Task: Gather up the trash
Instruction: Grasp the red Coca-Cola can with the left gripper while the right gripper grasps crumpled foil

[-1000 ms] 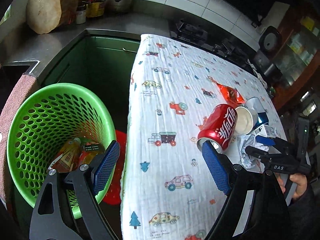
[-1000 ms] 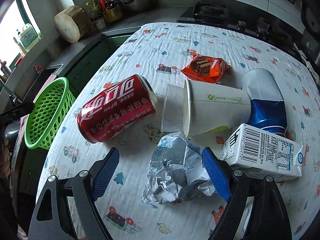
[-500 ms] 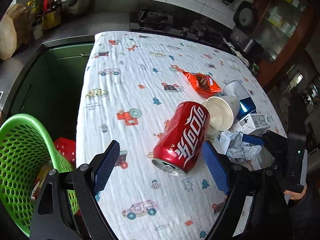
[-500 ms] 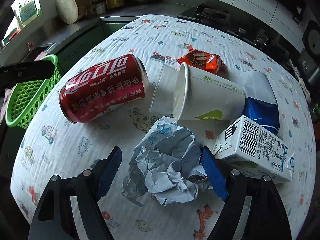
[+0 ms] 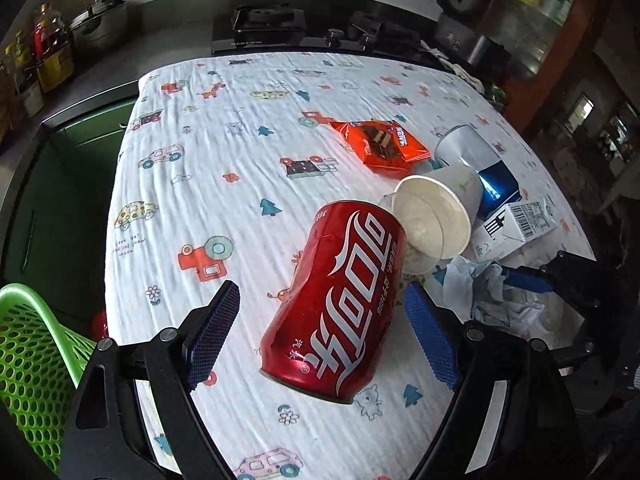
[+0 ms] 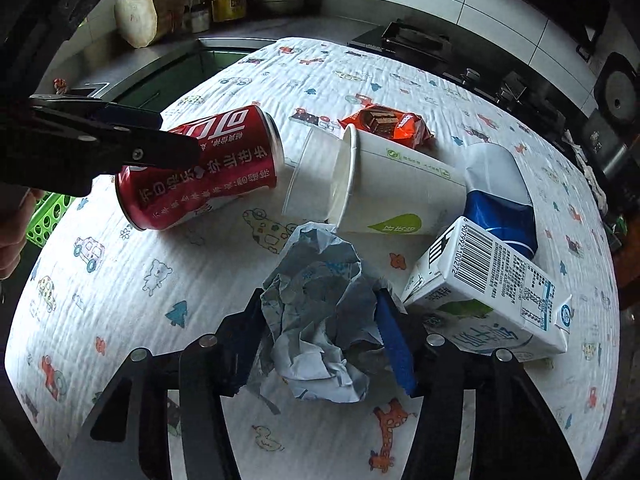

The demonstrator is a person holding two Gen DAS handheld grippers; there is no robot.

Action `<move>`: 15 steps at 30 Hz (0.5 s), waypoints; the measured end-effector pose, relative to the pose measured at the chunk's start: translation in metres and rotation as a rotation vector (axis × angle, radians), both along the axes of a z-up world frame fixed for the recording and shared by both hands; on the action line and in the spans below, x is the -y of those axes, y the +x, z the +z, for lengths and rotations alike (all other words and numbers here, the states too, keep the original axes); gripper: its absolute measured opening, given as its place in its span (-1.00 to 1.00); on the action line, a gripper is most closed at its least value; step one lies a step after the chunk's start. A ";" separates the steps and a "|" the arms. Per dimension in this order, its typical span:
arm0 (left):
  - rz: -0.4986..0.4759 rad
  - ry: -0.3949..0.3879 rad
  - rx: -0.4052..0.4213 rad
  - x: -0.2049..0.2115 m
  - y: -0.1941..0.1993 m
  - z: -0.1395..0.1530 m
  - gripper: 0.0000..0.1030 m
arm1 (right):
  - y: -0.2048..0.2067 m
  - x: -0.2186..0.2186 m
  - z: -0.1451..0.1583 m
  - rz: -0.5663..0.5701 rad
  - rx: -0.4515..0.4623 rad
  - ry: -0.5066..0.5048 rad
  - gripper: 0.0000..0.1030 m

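Note:
A red cola can (image 5: 340,300) lies on its side on the printed cloth; it also shows in the right wrist view (image 6: 208,172). My left gripper (image 5: 320,336) is open with the can between its blue pads, not touching. My right gripper (image 6: 316,332) is shut on a crumpled paper ball (image 6: 320,312), which also shows in the left wrist view (image 5: 484,288). Two nested paper cups (image 6: 380,188), an orange snack wrapper (image 5: 380,148), a blue and white pouch (image 6: 500,196) and a milk carton (image 6: 492,292) lie close by.
A green mesh basket (image 5: 28,356) stands off the table's left edge, low in the left wrist view. The table's cloth (image 5: 208,168) drops at that edge. A counter with a pot (image 5: 100,28), bottles and a stove lies behind.
My left gripper swung from over the basket to the table and now straddles the cola can. My right gripper moved forward and closed on the paper ball.

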State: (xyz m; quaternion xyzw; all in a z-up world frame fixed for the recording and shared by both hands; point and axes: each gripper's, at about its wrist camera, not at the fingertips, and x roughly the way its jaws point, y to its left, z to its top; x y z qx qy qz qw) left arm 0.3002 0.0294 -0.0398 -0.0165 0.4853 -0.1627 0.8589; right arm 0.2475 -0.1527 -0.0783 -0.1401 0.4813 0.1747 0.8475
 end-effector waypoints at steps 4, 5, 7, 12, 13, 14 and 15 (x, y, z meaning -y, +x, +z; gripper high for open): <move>-0.015 0.017 -0.010 0.006 0.006 -0.008 0.62 | -0.001 0.003 -0.002 -0.005 -0.003 0.027 0.11; -0.019 0.017 -0.011 0.007 0.007 -0.009 0.62 | -0.001 0.003 -0.003 -0.005 -0.004 0.031 0.14; -0.021 0.020 -0.010 0.009 0.008 -0.011 0.60 | -0.001 0.002 -0.004 -0.003 -0.003 0.034 0.28; -0.049 0.004 -0.017 0.015 0.010 -0.016 0.27 | -0.003 -0.003 -0.009 -0.001 0.021 0.016 0.34; -0.050 0.009 -0.010 0.017 0.010 -0.016 0.26 | -0.003 -0.002 -0.010 -0.004 0.024 0.013 0.34; -0.053 0.015 -0.004 0.018 0.009 -0.016 0.25 | -0.003 -0.003 -0.011 -0.006 0.030 0.008 0.32; -0.054 0.021 0.001 0.019 0.008 -0.015 0.25 | -0.004 -0.003 -0.011 -0.009 0.039 -0.004 0.26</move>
